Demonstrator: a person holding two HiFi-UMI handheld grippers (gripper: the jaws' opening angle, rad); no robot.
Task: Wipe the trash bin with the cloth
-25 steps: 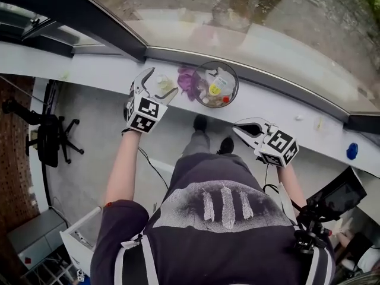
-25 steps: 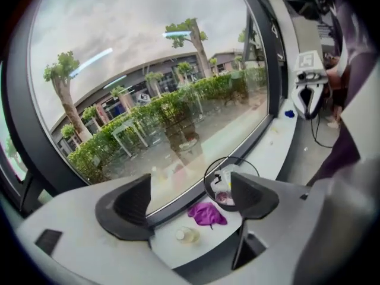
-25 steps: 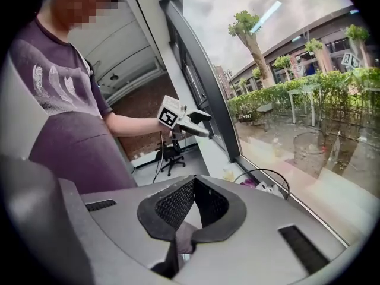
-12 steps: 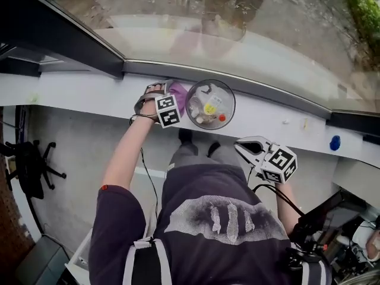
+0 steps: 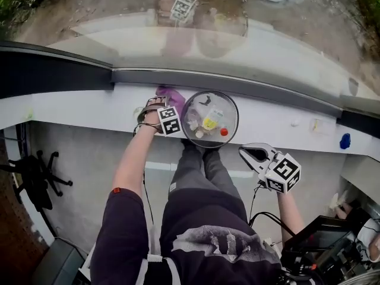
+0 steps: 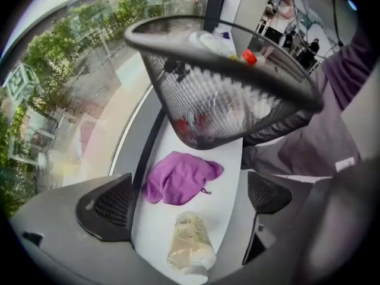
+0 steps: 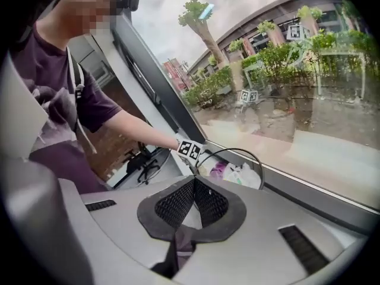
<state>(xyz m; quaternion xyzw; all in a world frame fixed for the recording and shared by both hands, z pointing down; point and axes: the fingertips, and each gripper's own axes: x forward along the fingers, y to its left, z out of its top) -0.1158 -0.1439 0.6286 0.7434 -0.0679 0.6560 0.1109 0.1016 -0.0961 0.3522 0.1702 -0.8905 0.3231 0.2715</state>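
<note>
A black wire-mesh trash bin (image 5: 209,119) holding rubbish stands on the white windowsill (image 5: 77,108). Just left of it lies a crumpled purple cloth (image 5: 170,94). My left gripper (image 5: 155,108) points straight down over the sill beside the bin. Its jaws have just been opening and stand wide. In the left gripper view the cloth (image 6: 178,177) and a lying clear bottle (image 6: 191,242) sit between the open left gripper (image 6: 189,200), untouched, with the bin (image 6: 225,94) just beyond. My right gripper (image 5: 252,155) is shut and empty below the sill. The right gripper (image 7: 193,198) faces the bin (image 7: 234,165).
The window glass runs close behind the sill. A small blue object (image 5: 345,141) and a few white bits (image 5: 295,123) lie on the sill to the right. An office chair (image 5: 35,177) stands on the floor far left. My legs are under the bin.
My left gripper has dropped from above the sill down beside the bin, over the cloth, and its jaws have spread. The right gripper has sunk a little and stayed shut.
</note>
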